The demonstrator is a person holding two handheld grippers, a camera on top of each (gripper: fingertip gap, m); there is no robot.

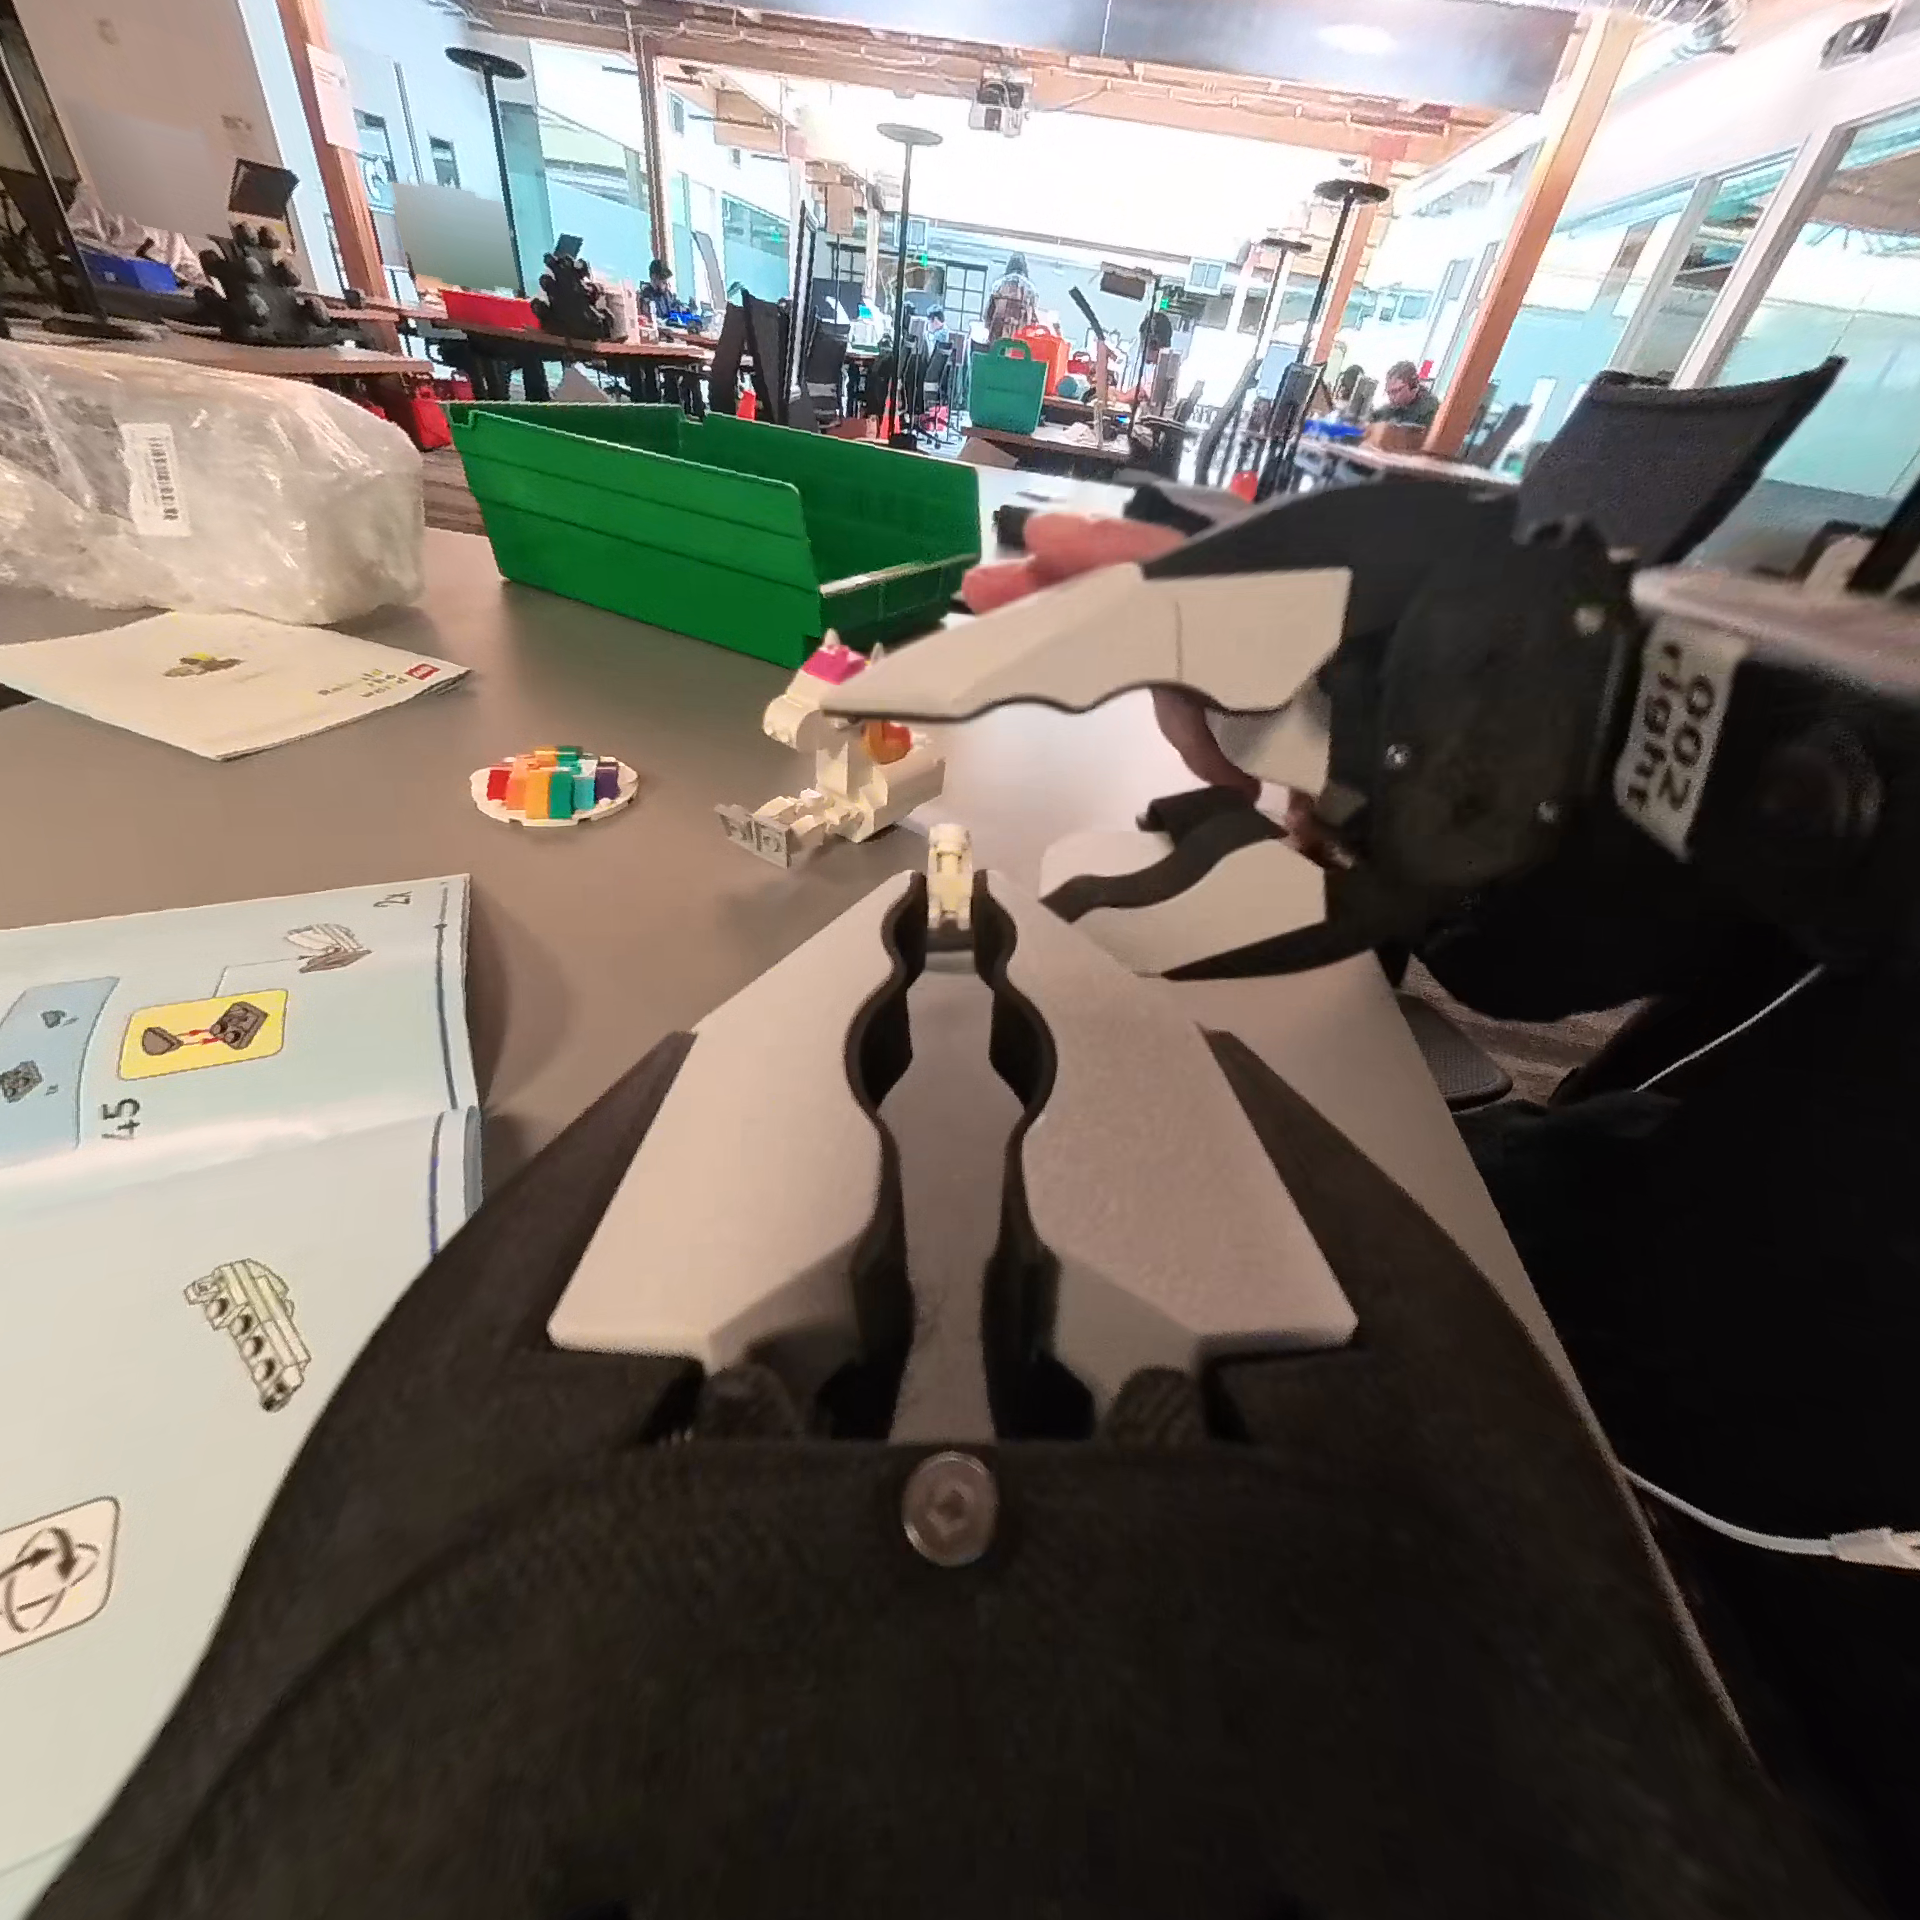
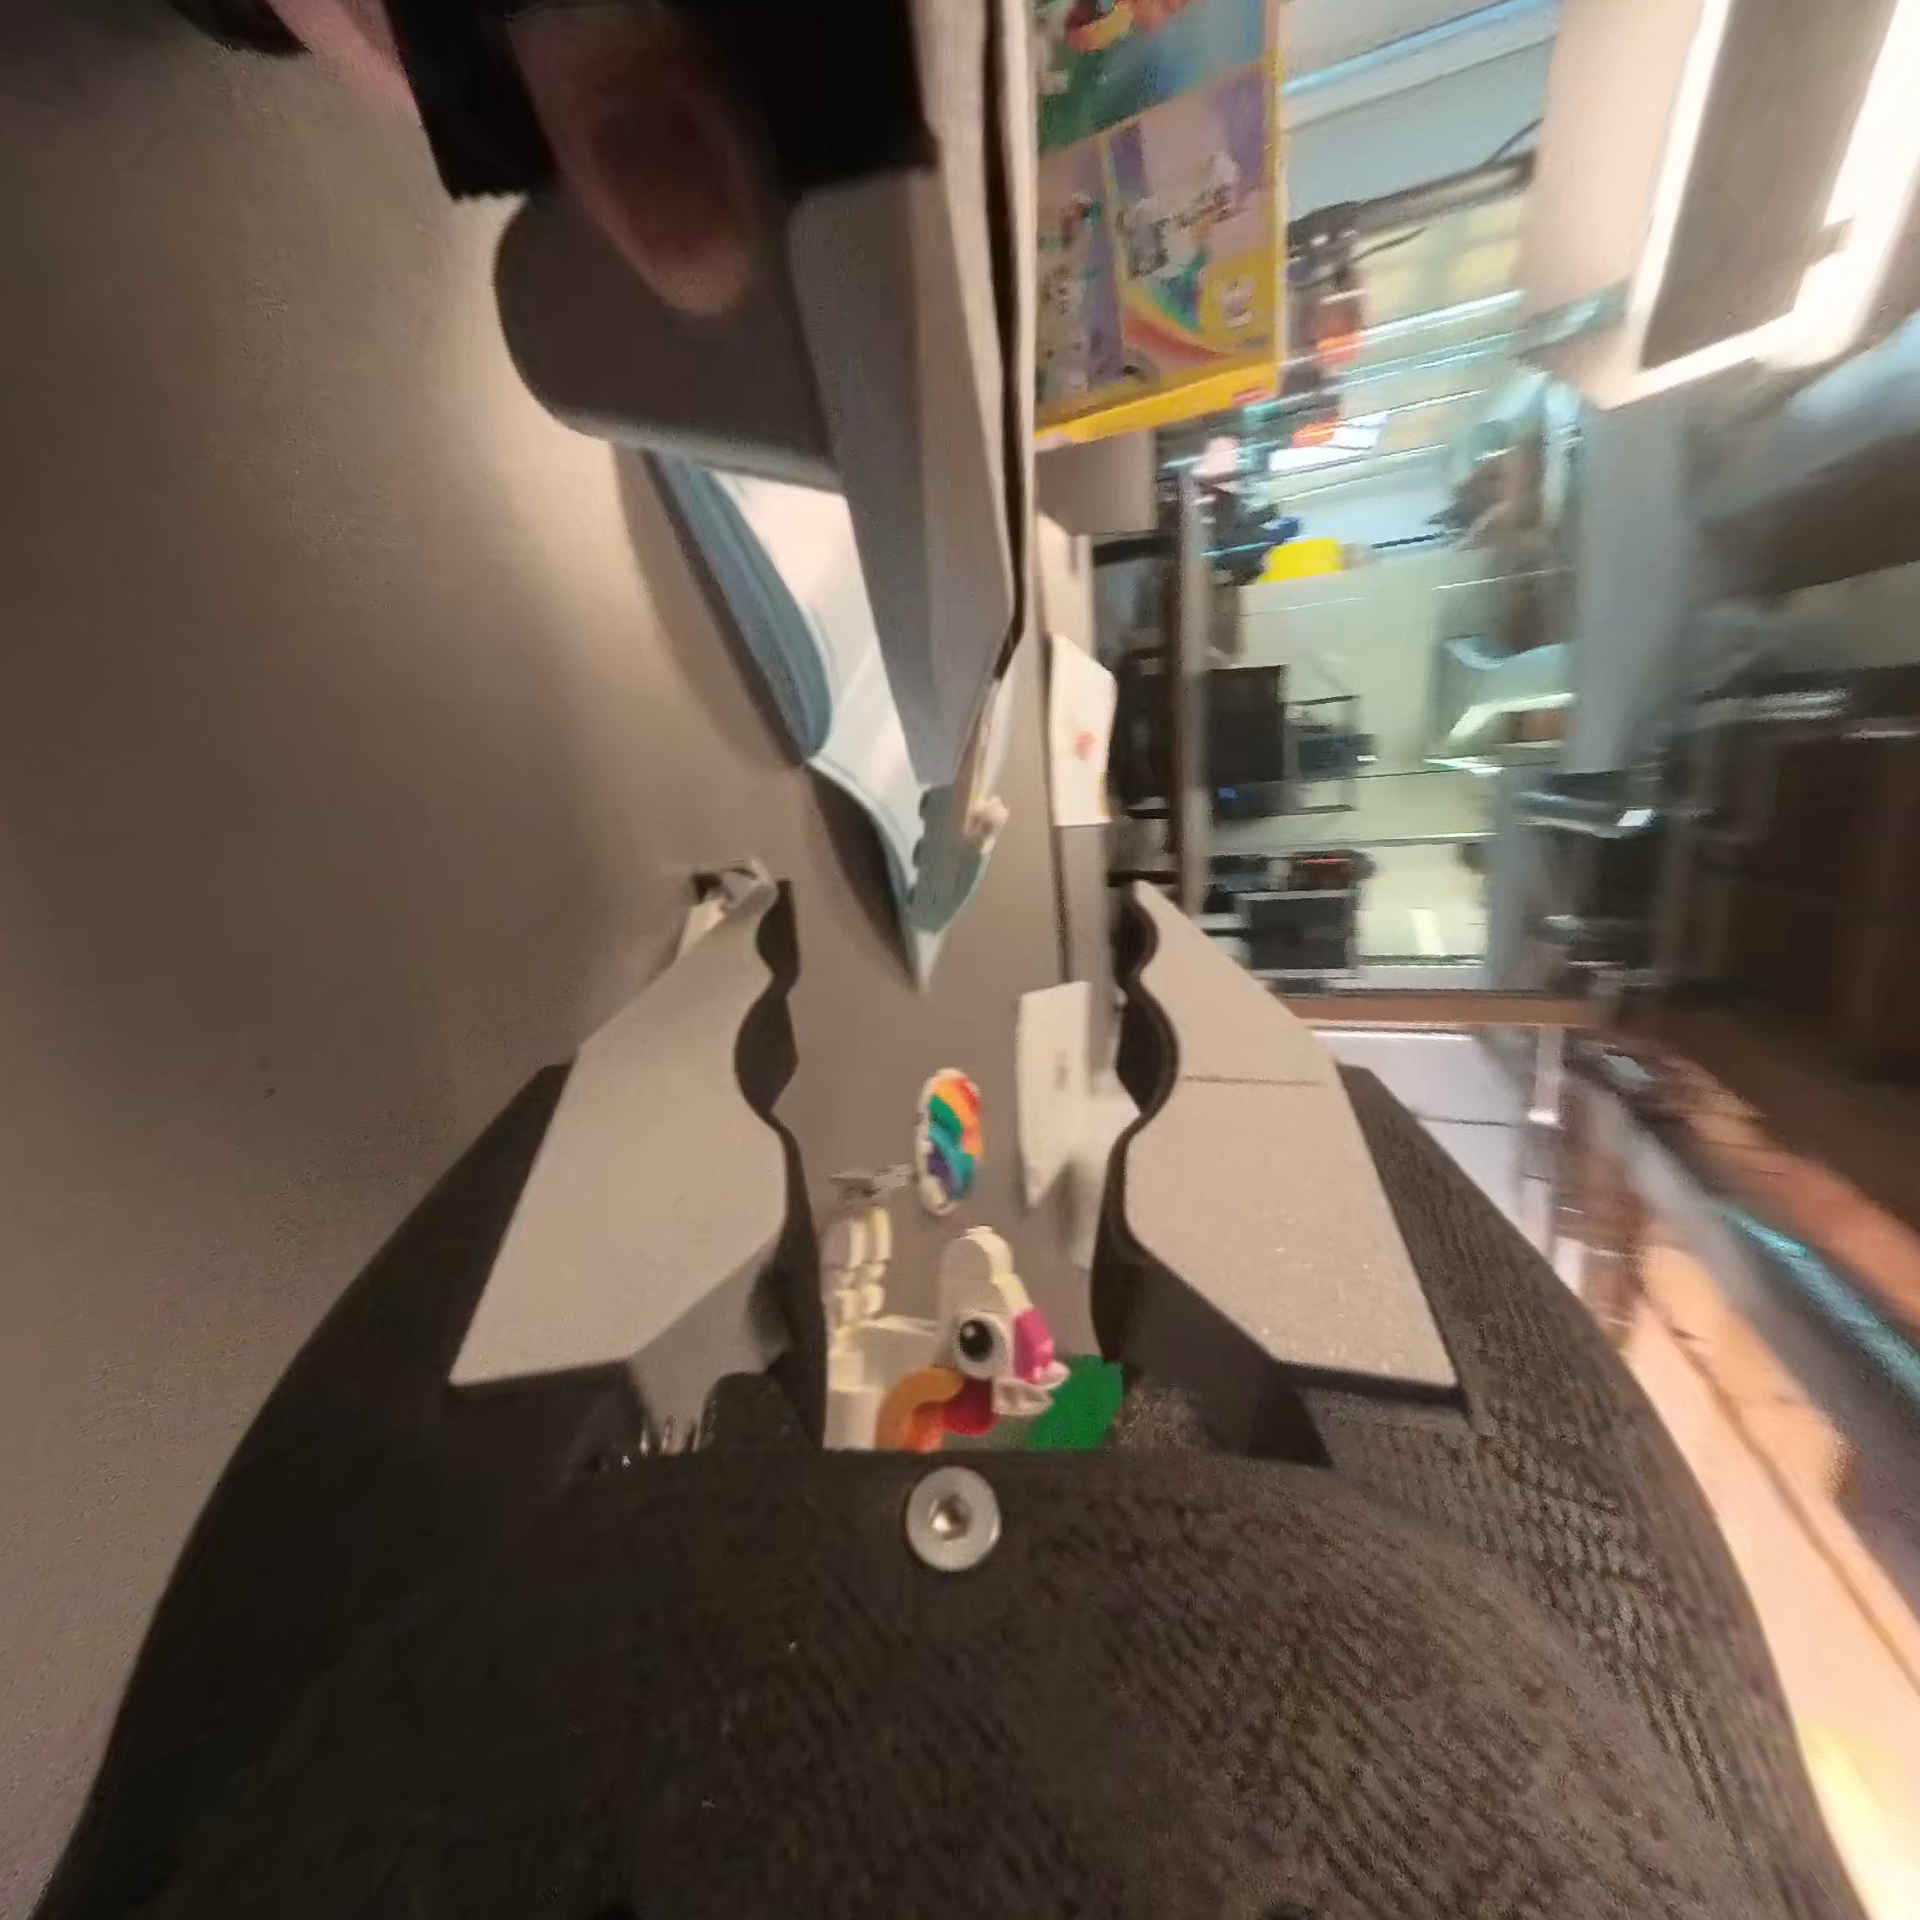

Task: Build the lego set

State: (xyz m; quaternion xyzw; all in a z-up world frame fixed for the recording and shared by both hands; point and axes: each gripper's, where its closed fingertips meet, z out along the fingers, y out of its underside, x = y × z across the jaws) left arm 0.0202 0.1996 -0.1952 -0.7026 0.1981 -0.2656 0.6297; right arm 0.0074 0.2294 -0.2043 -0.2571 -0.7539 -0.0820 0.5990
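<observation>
A white unicorn model (image 1: 847, 774) with a pink horn and an orange mane stands on the grey table (image 1: 623, 914). My left gripper (image 1: 948, 896) is shut on a small white piece (image 1: 948, 862), held at its tips just in front of the model. My right gripper (image 1: 935, 800) comes in from the right, open, with one finger above the unicorn's head and the other lower down. In the right wrist view the unicorn (image 2: 977, 1340) sits deep between my open right gripper's (image 2: 956, 899) fingers, not clamped. The left gripper (image 2: 935, 540) and its white piece (image 2: 982, 812) show beyond.
A round white plate with rainbow bricks (image 1: 554, 784) lies left of the model; it also shows in the right wrist view (image 2: 951, 1138). A green bin (image 1: 717, 520) stands behind. An open instruction booklet (image 1: 208, 1091), a leaflet (image 1: 229, 675) and a plastic bag (image 1: 187, 478) lie left. The set's box (image 2: 1153, 208) stands beyond.
</observation>
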